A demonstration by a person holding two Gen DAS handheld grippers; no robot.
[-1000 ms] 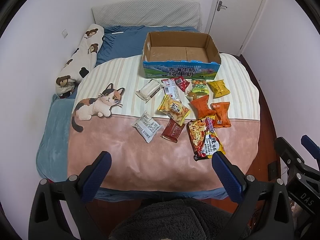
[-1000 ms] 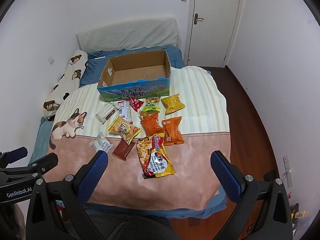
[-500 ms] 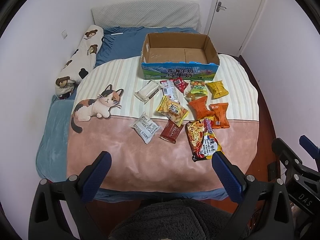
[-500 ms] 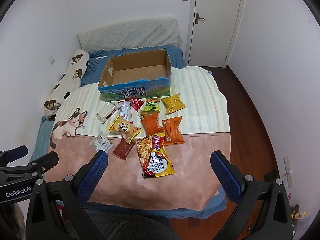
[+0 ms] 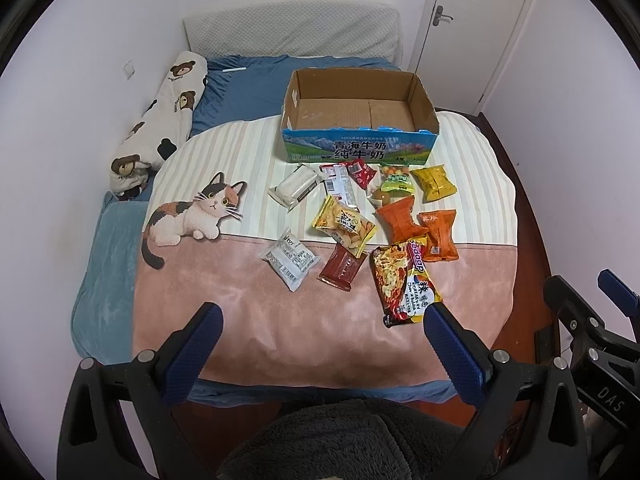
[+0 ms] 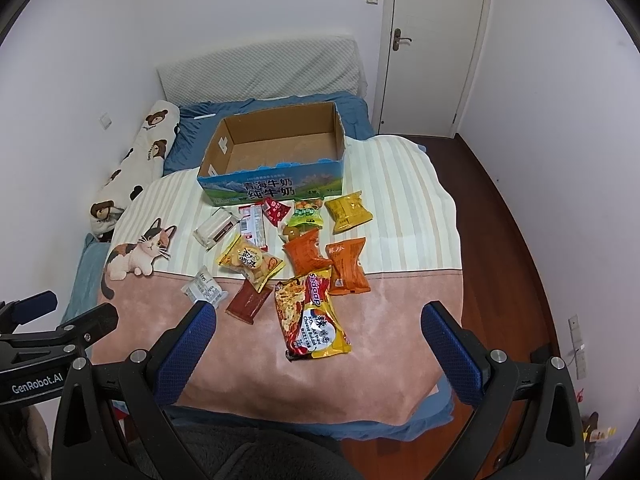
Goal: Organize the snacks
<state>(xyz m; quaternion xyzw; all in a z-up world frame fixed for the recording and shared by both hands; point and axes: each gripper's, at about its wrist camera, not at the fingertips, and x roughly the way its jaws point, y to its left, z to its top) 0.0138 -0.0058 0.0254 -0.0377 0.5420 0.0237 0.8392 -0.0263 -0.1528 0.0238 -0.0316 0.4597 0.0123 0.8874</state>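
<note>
We note the cardboard box (image 5: 360, 116) at the far side of the blanket (image 5: 280, 328), open top up and with nothing inside. Its printed front wall faces us, so packets can probably be dropped in from the near side without turning it.

The snacks lie loose on the blanket just in front of the box, in a cluster right of the printed cat (image 5: 192, 216). Nearest is the noodle packet (image 6: 312, 316), lying flat with its long side running near to far. Its far end overlaps an orange packet (image 6: 346, 266). A second orange packet (image 6: 304, 254), a yellow biscuit bag (image 6: 250, 262), a dark red sachet (image 6: 248, 300), a grey wrapper (image 6: 202, 290) and a yellow packet (image 6: 348, 210) sit beyond or beside it. None is in the box, so we judge sorting has not begun.

Left gripper (image 5: 320, 332): held above the near edge of the blanket, fingers pointing far toward the box, spread wide, nothing between them. Right gripper (image 6: 316, 332): the same pose and just as wide, empty, level with the near end of the noodle packet but above it, not touching. Both sit side by side, the left one visible at the left edge of the right wrist view.

Judgement: the noodle packet is the easiest first pick, being nearest and on top of its neighbour.
</note>
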